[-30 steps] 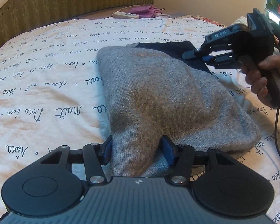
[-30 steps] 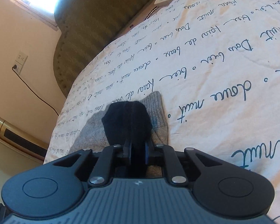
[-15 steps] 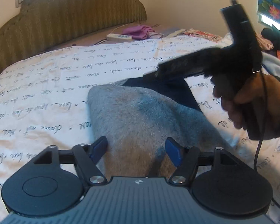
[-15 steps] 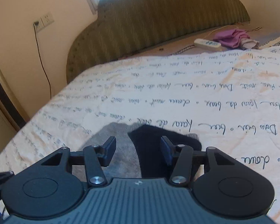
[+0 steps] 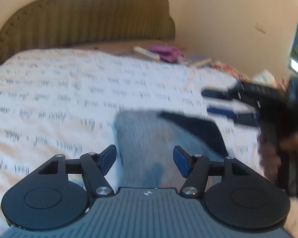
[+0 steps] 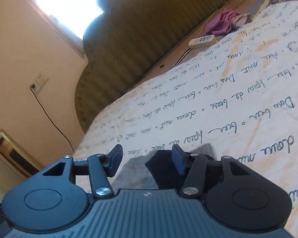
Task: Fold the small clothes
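The left wrist view is smeared by motion: the script on the bedspread (image 5: 69, 91) is unreadable there, and the edges of the grey garment (image 5: 149, 138) and the dark piece (image 5: 198, 127) run soft. The near end of the grey garment is hidden under the body of the left gripper (image 5: 145, 159). At the right edge of that view the right gripper (image 5: 212, 101) and the hand (image 5: 276, 154) holding it are blurred and partly cut off.

The grey garment lies on the bedspread straight ahead of the left gripper, its long axis running away from the fingers toward the headboard (image 5: 89, 19). The dark piece lies over its far right part, slanting off to the right, below the right gripper's fingertips.

The left gripper's jaws are apart and closing; the grey cloth shows in the gap below them, with neither pad pressing on it. The right gripper's (image 6: 147, 158) jaws are apart and opening, nothing clamped; the dark piece (image 6: 161, 164) and a grey corner (image 6: 206, 148) sit just below and beyond them, largely hidden by the gripper body.

Only the right wrist view is sharp: it shows readable script, a wall socket (image 6: 39, 81) with a cord, a bright window (image 6: 69, 0), a remote (image 6: 201, 40) and purple cloth (image 6: 222, 22). Only the left view shows the garment's length.
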The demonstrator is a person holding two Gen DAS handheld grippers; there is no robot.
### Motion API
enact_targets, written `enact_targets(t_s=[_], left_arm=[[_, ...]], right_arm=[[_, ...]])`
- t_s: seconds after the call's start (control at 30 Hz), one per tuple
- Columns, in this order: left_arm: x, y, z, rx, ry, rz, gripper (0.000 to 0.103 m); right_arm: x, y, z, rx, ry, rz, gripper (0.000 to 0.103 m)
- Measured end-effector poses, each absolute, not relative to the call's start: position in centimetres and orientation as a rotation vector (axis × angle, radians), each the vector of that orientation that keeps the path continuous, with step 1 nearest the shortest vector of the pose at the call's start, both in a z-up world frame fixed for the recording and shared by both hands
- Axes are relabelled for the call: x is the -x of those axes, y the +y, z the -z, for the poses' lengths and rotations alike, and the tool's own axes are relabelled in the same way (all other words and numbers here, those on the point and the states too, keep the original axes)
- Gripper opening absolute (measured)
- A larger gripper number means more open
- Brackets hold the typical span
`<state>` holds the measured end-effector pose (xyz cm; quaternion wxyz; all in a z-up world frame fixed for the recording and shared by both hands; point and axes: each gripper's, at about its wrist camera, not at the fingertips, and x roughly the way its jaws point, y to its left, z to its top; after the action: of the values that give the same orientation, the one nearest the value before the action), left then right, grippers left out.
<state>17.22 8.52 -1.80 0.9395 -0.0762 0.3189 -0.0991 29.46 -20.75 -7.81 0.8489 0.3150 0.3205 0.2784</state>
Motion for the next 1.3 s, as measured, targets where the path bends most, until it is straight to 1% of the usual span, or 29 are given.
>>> enact_targets(t_s=[0.07,0.13,0.2,0.23,0.3,0.33,0.37,0.47,0.5,0.53,0.57,0.6,0.63,0.67,0.7,0.73,0.8,0.83,0.87,0.93,0.97,1.03,1.07,1.1,1.13,1.2,1.27,1.3], left_arm=[[-19.6,7.3,1.4,0.207,0.643,0.21,0.066],[-21.8,5.6,2.0,0.195,0.67,0.234,0.067],[-23.3,3.8,4.0,0.126,0.739,0.213,0.066],[-23.9,3.3,5.6,0.092,0.78,0.191,0.068],[-23.4,2.5,7.4,0.013,0.707,0.18,0.073],[-22.9,2.2,7.9,-0.019,0.684,0.17,0.074],[-22.8,2.0,8.1,-0.038,0.676,0.157,0.074],[-23.0,1.9,7.7,-0.038,0.686,0.143,0.075],[-22.6,2.2,7.2,-0.033,0.684,0.143,0.073],[-21.8,2.7,6.3,-0.017,0.676,0.142,0.066],[-20.9,3.2,5.6,0.001,0.664,0.144,0.065],[-19.6,3.8,4.6,0.019,0.641,0.158,0.066],[-18.2,4.1,3.8,0.031,0.614,0.181,0.069],[-16.9,4.3,3.3,0.033,0.593,0.196,0.071],[-15.6,4.3,3.0,0.025,0.581,0.214,0.074],[-14.4,4.1,3.1,0.014,0.585,0.234,0.075],[-13.3,3.3,4.3,-0.018,0.636,0.27,0.075],[-12.9,2.7,5.4,-0.051,0.649,0.27,0.075],[-12.5,2.2,6.2,-0.096,0.648,0.264,0.076],[-12.1,1.0,7.7,-0.203,0.6,0.261,0.078],[-12.1,0.5,8.2,-0.231,0.579,0.251,0.08],[-12.2,0.1,8.0,-0.233,0.581,0.235,0.08],[-12.2,0.2,7.6,-0.223,0.591,0.233,0.079],[-11.9,0.4,6.9,-0.203,0.595,0.232,0.072],[-11.1,1.0,6.1,-0.176,0.59,0.245,0.067],[-9.3,1.9,5.2,-0.147,0.578,0.266,0.069],[-7.6,2.4,5.0,-0.143,0.573,0.275,0.07],[-7.0,2.5,5.3,-0.144,0.588,0.288,0.073]], right_arm=[[-30.0,-20.1,8.6,-0.744,0.71,-0.602,0.056],[-30.7,-19.1,9.6,-0.762,0.747,-0.583,0.056],[-31.5,-18.6,11.3,-0.753,0.803,-0.521,0.057],[-31.9,-18.6,12.4,-0.752,0.831,-0.5,0.056],[-32.1,-19.3,13.9,-0.749,0.792,-0.53,0.052],[-32.1,-19.4,14.3,-0.743,0.793,-0.524,0.039],[-32.3,-19.7,14.6,-0.749,0.804,-0.506,0.031],[-33.0,-20.2,14.8,-0.784,0.84,-0.524,0.031],[-33.1,-20.4,14.4,-0.788,0.854,-0.525,0.031],[-32.9,-20.8,13.7,-0.803,0.865,-0.517,0.032],[-32.2,-21.2,13.0,-0.819,0.861,-0.51,0.036],[-31.1,-21.7,12.0,-0.829,0.836,-0.523,0.039],[-29.8,-22.1,11.2,-0.834,0.798,-0.556,0.045],[-28.5,-22.5,10.7,-0.85,0.767,-0.588,0.055],[-27.0,-22.7,10.5,-0.875,0.753,-0.622,0.062],[-25.9,-22.6,10.6,-0.887,0.762,-0.646,0.071],[-24.0,-21.8,11.6,-0.878,0.812,-0.667,0.071],[-23.3,-21.3,12.3,-0.863,0.842,-0.67,0.069],[-22.7,-21.0,13.1,-0.842,0.858,-0.672,0.069],[-22.0,-21.2,14.6,-0.849,0.818,-0.68,0.067],[-22.2,-21.3,14.9,-0.865,0.82,-0.676,0.061],[-22.8,-21.3,14.3,-0.838,0.845,-0.642,0.057],[-22.6,-21.1,13.5,-0.804,0.852,-0.63,0.058],[-22.2,-20.6,12.6,-0.759,0.851,-0.616,0.059],[-21.5,-20.4,11.7,-0.719,0.843,-0.613,0.061],[-19.8,-20.2,10.4,-0.69,0.816,-0.657,0.062],[-18.2,-20.4,10.5,-0.709,0.817,-0.697,0.062],[-17.6,-20.6,11.0,-0.721,0.831,-0.698,0.062]])
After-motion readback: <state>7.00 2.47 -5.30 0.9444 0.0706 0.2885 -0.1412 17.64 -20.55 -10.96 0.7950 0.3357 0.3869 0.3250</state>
